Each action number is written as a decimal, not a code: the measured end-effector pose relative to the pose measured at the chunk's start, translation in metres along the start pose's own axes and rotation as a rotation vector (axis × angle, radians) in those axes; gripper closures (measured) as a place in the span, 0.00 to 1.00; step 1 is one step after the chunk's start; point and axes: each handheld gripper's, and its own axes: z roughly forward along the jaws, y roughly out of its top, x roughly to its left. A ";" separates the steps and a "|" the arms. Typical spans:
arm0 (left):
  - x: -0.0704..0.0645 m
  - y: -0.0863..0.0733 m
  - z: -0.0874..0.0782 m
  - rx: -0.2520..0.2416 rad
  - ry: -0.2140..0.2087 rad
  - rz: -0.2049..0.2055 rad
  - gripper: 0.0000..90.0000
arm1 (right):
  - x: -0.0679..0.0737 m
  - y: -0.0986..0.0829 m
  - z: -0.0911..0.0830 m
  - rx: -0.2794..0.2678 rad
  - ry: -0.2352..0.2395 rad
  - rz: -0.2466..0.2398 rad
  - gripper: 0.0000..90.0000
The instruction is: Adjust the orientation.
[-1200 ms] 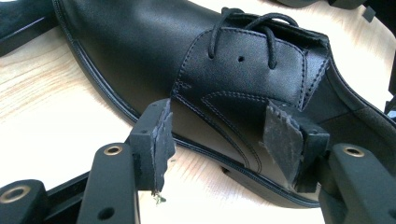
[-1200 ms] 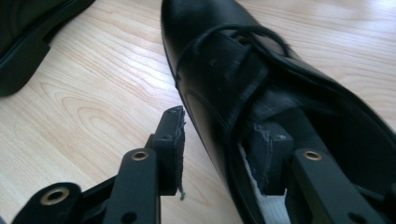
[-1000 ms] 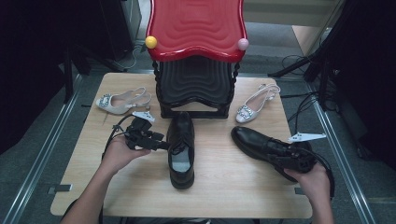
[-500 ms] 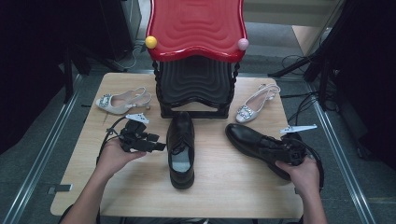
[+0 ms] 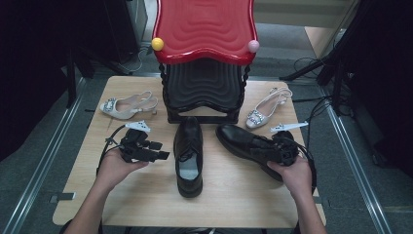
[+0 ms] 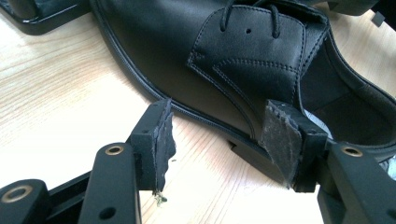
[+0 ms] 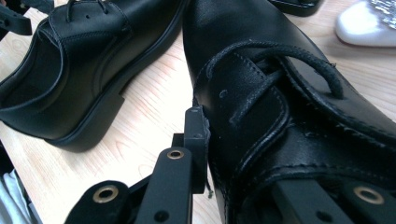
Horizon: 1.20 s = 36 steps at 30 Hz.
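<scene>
— Where do the two black shoes sit?

— One black shoe [image 5: 189, 155] lies near the middle of the table [image 5: 146, 204], toe toward the far edge and the black stand [image 5: 203, 92]. The second black shoe [image 5: 248, 146] lies toward the right edge, angled, its toe close to the first.

— And the grippers?

— The right gripper [image 5: 272, 150] is clamped on that second shoe's side wall [image 7: 261, 140]: one jaw presses the leather outside, the other reaches into the opening. The left gripper [image 5: 157, 152] hangs just beside the middle shoe, jaws apart and empty; its pads [image 6: 161, 140] face the sole edge.

— How will the shoe handle?

— I judge it fairly heavy for a two-jaw hold, with a stiff sole and a softer upper. The polished leather looks slippery, so the collar wall, pinched inside and out, seems the safest grip. Held there, the toe will likely droop.

— Anything nearby to mind?

— The pale sandal [image 5: 265, 108] near the far right corner, and another sandal [image 5: 127, 105] far left.
</scene>
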 end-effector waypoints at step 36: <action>0.000 -0.011 -0.008 -0.021 0.022 -0.010 0.48 | 0.022 0.008 0.030 0.040 -0.045 -0.058 0.73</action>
